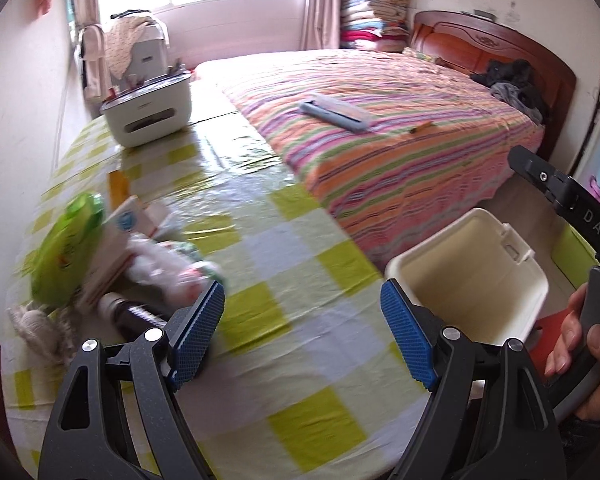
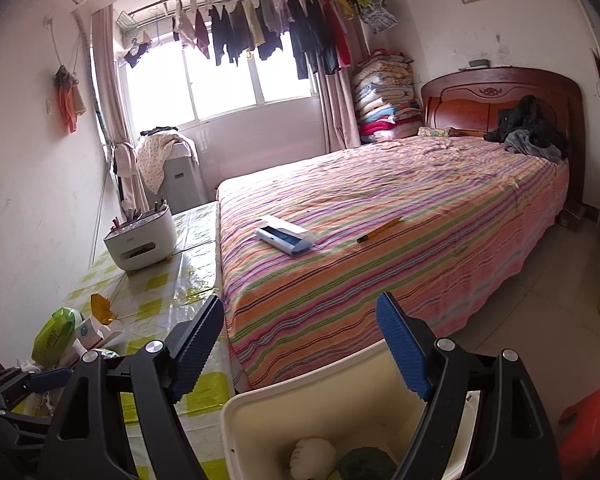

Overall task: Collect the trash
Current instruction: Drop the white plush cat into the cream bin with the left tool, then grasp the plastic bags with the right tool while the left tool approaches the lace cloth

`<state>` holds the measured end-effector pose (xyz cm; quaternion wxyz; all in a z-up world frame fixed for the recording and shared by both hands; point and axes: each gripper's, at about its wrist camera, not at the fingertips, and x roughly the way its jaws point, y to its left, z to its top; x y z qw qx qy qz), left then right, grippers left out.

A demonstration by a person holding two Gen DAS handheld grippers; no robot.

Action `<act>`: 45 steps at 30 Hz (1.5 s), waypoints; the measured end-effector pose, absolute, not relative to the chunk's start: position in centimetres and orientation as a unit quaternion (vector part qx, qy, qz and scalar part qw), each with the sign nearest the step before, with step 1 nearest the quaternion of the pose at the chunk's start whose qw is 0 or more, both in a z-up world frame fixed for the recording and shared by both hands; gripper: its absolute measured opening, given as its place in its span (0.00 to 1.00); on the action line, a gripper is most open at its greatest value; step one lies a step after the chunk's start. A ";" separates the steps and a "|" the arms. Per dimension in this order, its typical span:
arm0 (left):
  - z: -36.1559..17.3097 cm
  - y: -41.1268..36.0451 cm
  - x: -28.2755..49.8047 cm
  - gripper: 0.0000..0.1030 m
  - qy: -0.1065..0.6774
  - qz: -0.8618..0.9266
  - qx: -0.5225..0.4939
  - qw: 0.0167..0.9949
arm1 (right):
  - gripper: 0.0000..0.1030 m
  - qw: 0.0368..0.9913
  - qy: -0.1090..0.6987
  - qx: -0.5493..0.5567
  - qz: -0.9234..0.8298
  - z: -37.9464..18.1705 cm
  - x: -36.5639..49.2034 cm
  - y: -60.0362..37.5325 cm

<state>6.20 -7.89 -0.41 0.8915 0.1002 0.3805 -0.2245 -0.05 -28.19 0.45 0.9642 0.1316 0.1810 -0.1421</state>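
Note:
A heap of trash lies at the left of the checked table: a green packet, a white carton, crumpled white plastic and a dark bottle. My left gripper hangs open and empty over the cloth, to the right of the heap. Beside the table's right edge stands a white bin. My right gripper is open and empty above the bin, which holds a white wad and a dark green lump. The green packet also shows in the right wrist view.
A bed with a striped cover runs along the table's far side, with a blue-and-white case and a yellow pen on it. A white desk organiser stands at the table's far end. A hand grips the right tool. A red stool is beside the bin.

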 end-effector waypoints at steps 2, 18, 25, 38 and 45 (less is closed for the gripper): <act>-0.3 -6.5 6.5 0.77 0.380 -0.214 0.096 0.895 | 0.74 0.965 0.185 0.128 -0.135 0.4 0.4 -27.6; 0.6 2.2 8.6 0.84 0.372 -0.147 0.029 0.916 | 0.74 0.971 0.205 0.087 -0.083 0.1 3.7 -20.9; 0.3 6.9 10.1 0.84 0.372 -0.111 0.006 0.922 | 0.74 0.969 0.228 0.090 -0.034 -0.6 5.4 -18.5; -1.5 13.8 11.9 0.84 0.388 -0.066 -0.035 0.919 | 0.74 0.949 0.291 0.062 0.100 -3.0 10.2 -10.4; -1.9 15.8 12.3 0.84 0.397 -0.059 -0.050 0.915 | 0.74 0.928 0.335 0.044 0.155 -4.1 14.4 -7.0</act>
